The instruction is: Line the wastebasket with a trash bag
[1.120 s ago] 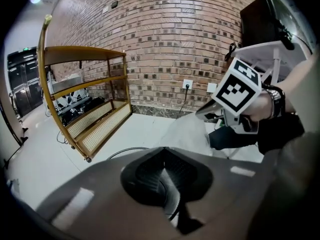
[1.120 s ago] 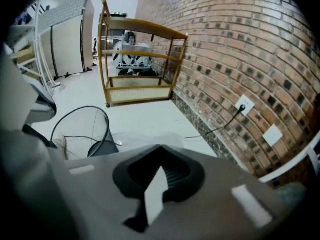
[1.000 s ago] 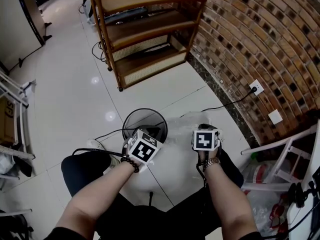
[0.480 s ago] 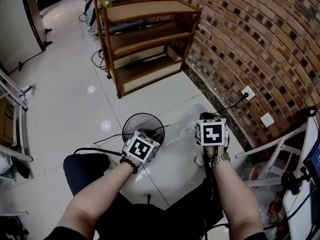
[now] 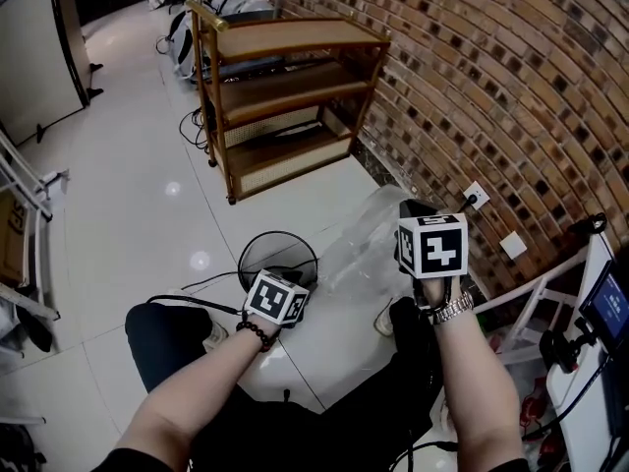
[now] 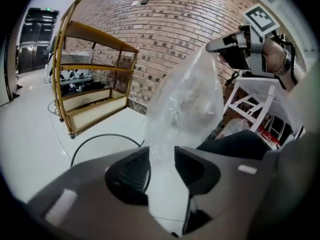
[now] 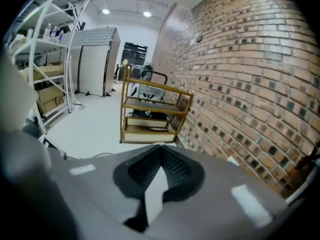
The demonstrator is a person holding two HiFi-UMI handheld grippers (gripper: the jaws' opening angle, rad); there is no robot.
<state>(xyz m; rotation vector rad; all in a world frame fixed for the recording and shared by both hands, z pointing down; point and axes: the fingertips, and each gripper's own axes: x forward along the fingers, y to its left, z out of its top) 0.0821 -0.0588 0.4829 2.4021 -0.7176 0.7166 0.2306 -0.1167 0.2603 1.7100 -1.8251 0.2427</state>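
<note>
Floor [image 5: 128, 214] open left, shelf [image 5: 285, 87] ahead, brick wall [image 5: 491, 87] right

cardboard box [image 7: 50, 100], dark print possibly reading "JS", too small to confirm, nothing else legible

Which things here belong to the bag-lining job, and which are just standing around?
Job: wire wastebasket; clear trash bag, pinched in the shut right gripper, its film showing between the jaws of the left gripper, which have just been opening.
Standing around: wooden shelf unit; bags behind it; wall socket.
</note>
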